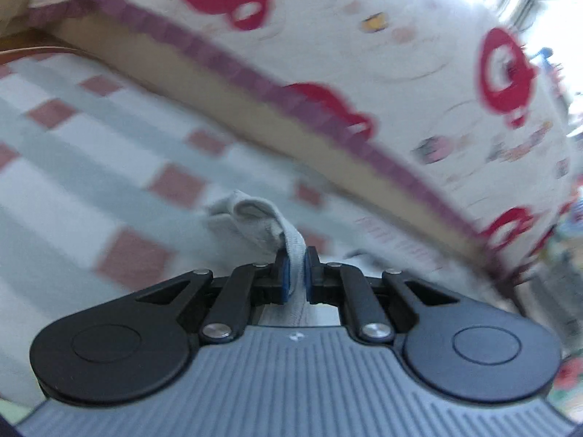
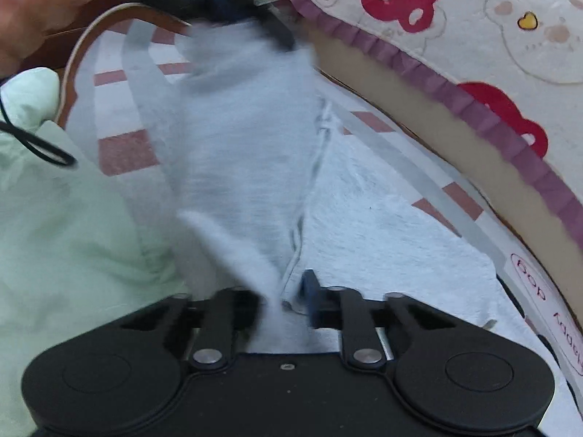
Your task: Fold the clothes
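Note:
A light grey garment [image 2: 247, 138] lies on the checked mat [image 2: 124, 153], with one end pulled up toward the top of the right wrist view. There the blurred left gripper [image 2: 277, 32] holds that end, a person's hand [image 2: 32, 11] behind it. In the left wrist view, my left gripper [image 1: 296, 269] is shut on a strip of the grey garment [image 1: 247, 222], which bunches just beyond the blue pads. My right gripper [image 2: 288, 298] is shut on a fold at the garment's near end. Fabric hides its left finger.
A mattress with a red bear-print sheet [image 2: 473, 36] and purple frill [image 1: 226, 62] runs along the right side, close to the garment. A pale green cloth [image 2: 73, 236] lies at the left with a black cord [image 2: 32, 142] across it. Wooden floor shows beyond the mat's edge.

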{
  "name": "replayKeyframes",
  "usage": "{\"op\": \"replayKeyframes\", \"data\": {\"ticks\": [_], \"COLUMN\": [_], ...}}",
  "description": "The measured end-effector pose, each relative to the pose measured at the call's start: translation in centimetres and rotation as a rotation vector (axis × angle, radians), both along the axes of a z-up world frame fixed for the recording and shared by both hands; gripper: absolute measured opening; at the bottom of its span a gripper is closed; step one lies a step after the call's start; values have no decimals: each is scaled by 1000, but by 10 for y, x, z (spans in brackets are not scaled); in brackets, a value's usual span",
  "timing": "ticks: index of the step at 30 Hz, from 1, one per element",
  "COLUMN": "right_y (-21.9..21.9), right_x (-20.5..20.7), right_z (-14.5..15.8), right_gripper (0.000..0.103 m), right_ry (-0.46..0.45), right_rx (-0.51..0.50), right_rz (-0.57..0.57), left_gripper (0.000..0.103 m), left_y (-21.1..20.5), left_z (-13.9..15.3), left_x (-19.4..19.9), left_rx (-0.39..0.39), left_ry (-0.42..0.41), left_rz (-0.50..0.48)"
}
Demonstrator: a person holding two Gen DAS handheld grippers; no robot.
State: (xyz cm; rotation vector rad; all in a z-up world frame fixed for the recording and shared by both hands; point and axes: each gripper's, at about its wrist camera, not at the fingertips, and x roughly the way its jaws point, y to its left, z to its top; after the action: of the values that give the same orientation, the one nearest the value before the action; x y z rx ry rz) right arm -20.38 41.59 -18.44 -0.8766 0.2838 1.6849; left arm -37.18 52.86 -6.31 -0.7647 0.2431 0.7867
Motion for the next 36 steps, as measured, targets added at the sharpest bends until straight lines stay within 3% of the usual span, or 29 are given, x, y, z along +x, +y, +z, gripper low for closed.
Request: {"op": "replayKeyframes", "data": {"ticks": [6, 12, 16, 18, 20, 22, 23, 25, 27, 29, 32, 36], "right_y": [-33, -72, -107, -125, -141, -161, -171, -185, -195, -203, -220, -230], "right_x": [33, 116, 176, 210, 242, 263, 273, 284, 291, 299, 317, 345], "right_z": [29, 52, 40, 25, 5, -7, -13, -13, -10, -8, -14, -22], "right_gripper": [14, 14, 15, 21, 40, 42, 46, 52, 55, 61, 62, 62], "right_ry": [98, 297, 316, 386, 465, 552, 595, 660, 668, 679, 807, 976], "right_rx": [143, 191, 193, 162, 102, 90, 86, 75, 66, 67, 98, 161], "right_rz": [-106, -324, -507, -628, -758, -818, -843, -871, -877, -893, -975, -1106], "left_gripper": [7, 7, 7, 9, 10, 12, 12, 25, 33, 33, 33, 33], "left_y": [-27, -46, -74, -89, -105, -112, -110, -99, -81, -62, -42, -39], "left_z": [51, 59, 33, 17, -21, -49, -57, -65, -65, -64, -59, -51], "left_x": [99, 217, 311, 360, 409, 429, 425, 412, 394, 377, 362, 331], "left_rx": [146, 164, 114, 82, 56, 17, -21, -81, -110, -122, -104, 48], "left_ry": [-8, -9, 34, 69, 236, 330, 303, 230, 174, 147, 201, 376], "left_rz": [-249, -521, -718, -817, -865, -859, -848, -823, -781, -730, -708, -706]}}
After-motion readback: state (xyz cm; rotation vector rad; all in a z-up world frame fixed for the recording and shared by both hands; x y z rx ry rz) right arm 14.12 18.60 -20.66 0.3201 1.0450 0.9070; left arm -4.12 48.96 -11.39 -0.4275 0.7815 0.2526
